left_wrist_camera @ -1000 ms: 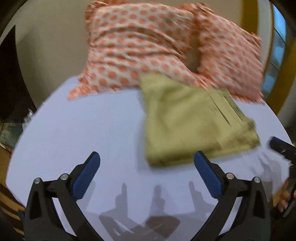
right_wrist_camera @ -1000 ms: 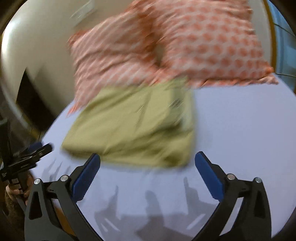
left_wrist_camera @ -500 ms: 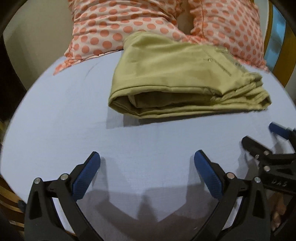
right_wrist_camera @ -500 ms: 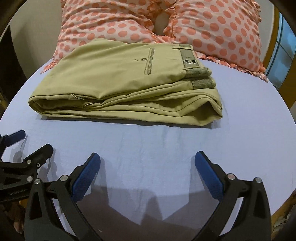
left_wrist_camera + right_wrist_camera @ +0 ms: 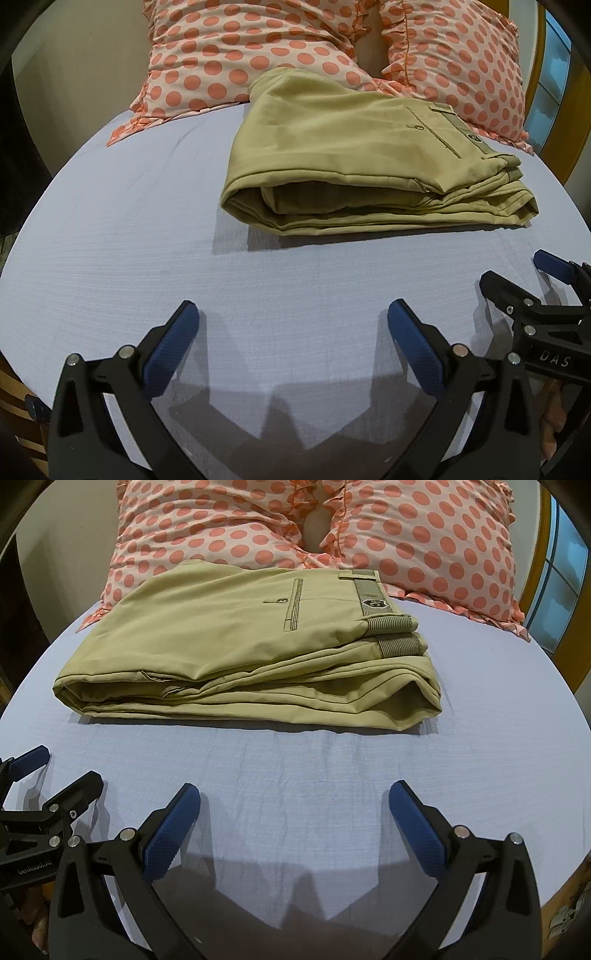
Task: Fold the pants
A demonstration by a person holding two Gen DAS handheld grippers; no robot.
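Left wrist view: the left gripper (image 5: 291, 332) has dropped low over the pale lavender bed sheet (image 5: 129, 221) since a sec ago, fingers spread wide w/ nothing in them, & the folded khaki cotton pants (image 5: 354, 162) now lie sharp and still ahead, far edge touching the two pink polka-dot ruffled pillows (image 5: 236, 48). Right wrist view: the right gripper (image 5: 295, 808) has pulled back too, fingers released & empty, well apart from the pants (image 5: 236, 646), stacked in neat layers, waistband on top, so I'd judge the fold done; no containers in sight.
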